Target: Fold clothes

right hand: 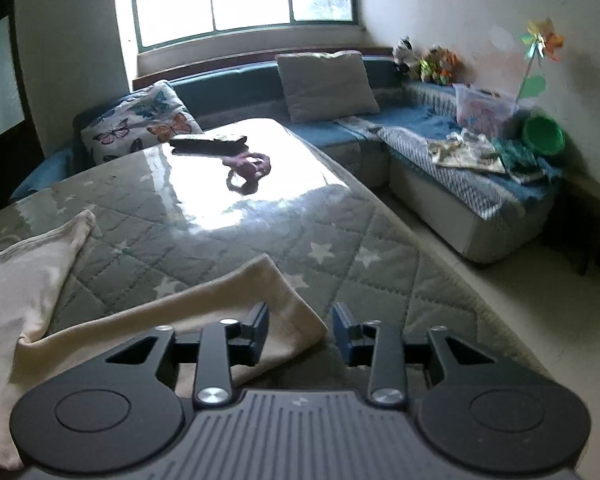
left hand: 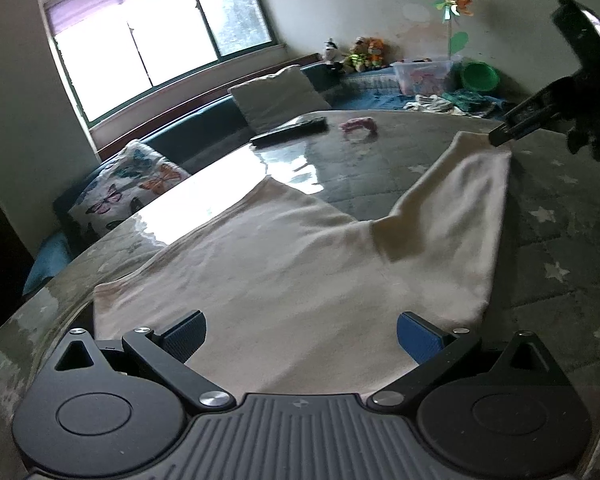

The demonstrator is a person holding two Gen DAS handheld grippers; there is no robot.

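Left wrist view: looks over left gripper (left hand: 300,336) onto pale shirt (left hand: 260,272), spread flat on table (left hand: 540,240) (quilted star cover under a glossy top). Shows fingers (left hand: 184,336) wide apart, clamped on nothing, with the shirt's near edge lying between and beneath them; cannot tell whether the pads touch cloth. Finds one sleeve (left hand: 460,200) stretched away up and to the right, its cuff meeting the tip of right gripper (left hand: 500,136) at the far end. Catches a remote (left hand: 288,132) and a pink thing (left hand: 360,126) farther back on the table, well apart from the shirt.

Right wrist view: looks along right gripper, fingers apart by a modest gap, pressing on nothing. Puts the sleeve's cuff under the finger on the picture's left, with only its corner poking into the gap (finger on the picture's right over bare table cover, clear of cloth). Shows sleeve lying flat and running back leftward to the shirt's body at the picture's left edge. Places other sleeve (right hand: 60,240) beyond, higher on the left side, flat on the table too. Takes in sofa (right hand: 420,140) behind the table.
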